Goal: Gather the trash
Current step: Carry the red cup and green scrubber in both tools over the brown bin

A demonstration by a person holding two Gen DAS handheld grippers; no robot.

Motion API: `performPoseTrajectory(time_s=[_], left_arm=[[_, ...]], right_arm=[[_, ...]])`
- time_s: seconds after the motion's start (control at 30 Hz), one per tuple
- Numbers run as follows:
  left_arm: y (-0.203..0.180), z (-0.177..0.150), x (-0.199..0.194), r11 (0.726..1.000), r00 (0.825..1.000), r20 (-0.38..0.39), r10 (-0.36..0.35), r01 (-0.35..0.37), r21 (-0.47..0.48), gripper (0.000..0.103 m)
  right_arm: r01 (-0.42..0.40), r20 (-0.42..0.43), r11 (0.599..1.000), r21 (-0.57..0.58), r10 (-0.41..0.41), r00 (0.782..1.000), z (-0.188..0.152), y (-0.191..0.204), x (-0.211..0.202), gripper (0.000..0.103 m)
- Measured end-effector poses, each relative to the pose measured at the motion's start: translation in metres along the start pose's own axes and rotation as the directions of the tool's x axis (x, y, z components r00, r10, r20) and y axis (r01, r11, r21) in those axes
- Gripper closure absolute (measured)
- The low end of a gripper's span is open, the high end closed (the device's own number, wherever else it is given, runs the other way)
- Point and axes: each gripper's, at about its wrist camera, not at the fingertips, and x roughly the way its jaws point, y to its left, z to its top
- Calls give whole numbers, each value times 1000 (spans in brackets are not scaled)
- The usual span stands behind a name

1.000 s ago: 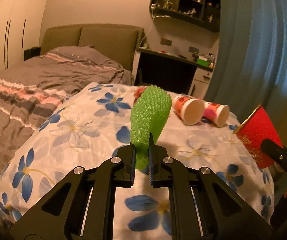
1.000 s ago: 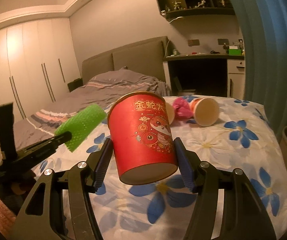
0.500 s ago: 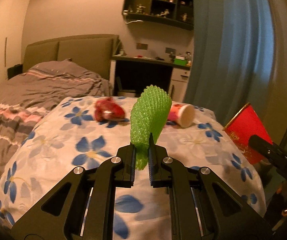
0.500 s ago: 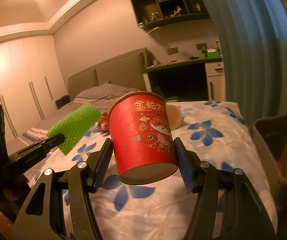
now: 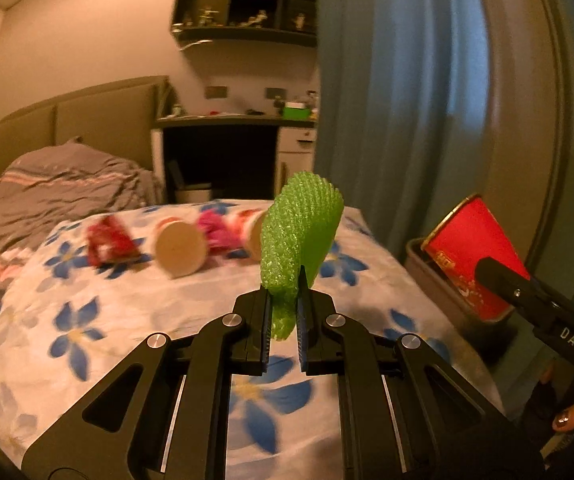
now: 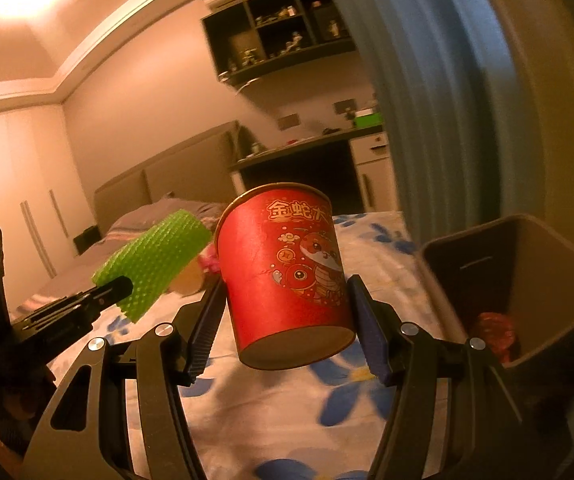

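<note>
nearest to us, the left claw (image 5: 283,316) pinched the lower end of the green foam net (image 5: 299,232), whose long axis stood nearly upright, its rounded top tipped a little to the right. our right claw (image 6: 287,320) clamped the red paper cup (image 6: 287,268) from both sides, pads on its wall; the cup sat tilted, base toward the camera and gold-rimmed mouth pointing up and away. both grips were the same as half a second earlier.

what had changed was the background. in the right wrist view the grey bin (image 6: 527,276) had grown from a sliver at the right edge to a full open box just beside the cup, with a red crumpled thing (image 6: 495,332) lying in its bottom. in the left wrist view the bin's rim (image 5: 415,248) now showed behind the red cup (image 5: 471,256), which hung over its near corner, where before only curtain stood there.

beyond the claws lay the flowered bedspread (image 5: 127,320). on it, further off, two paper cups lay on their sides, one (image 5: 179,248) with its round end toward us, the other (image 5: 253,232) partly hidden by the net, a pink crumple (image 5: 217,232) between them and a red wrapper (image 5: 109,240) to the left. these had slid leftward in view and were blurred. behind stood the grey bed (image 5: 55,184), the desk (image 5: 231,120) and the blue curtain (image 5: 399,100).
</note>
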Motion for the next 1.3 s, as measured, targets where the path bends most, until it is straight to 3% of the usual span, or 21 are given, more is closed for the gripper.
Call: performPoseTrajectory(time_s=[0.3, 0.7, 0.97, 1.3], left_arm=[[-68, 12, 37, 987, 992, -13, -128, 129, 91, 94], [-150, 19, 91, 950, 962, -54, -266, 272, 152, 94], [-187, 11, 128, 929, 942, -105, -319, 333, 163, 94], [-211, 5, 152, 910, 920, -141, -367, 386, 152, 94]], right_arm=[[122, 57, 991, 58, -126, 990, 10, -55, -19, 42], [277, 117, 951, 139, -294, 949, 25, -128, -37, 42], [323, 117, 931, 168, -344, 932, 28, -152, -34, 42], [334, 106, 927, 174, -354, 929, 28, -165, -28, 42]])
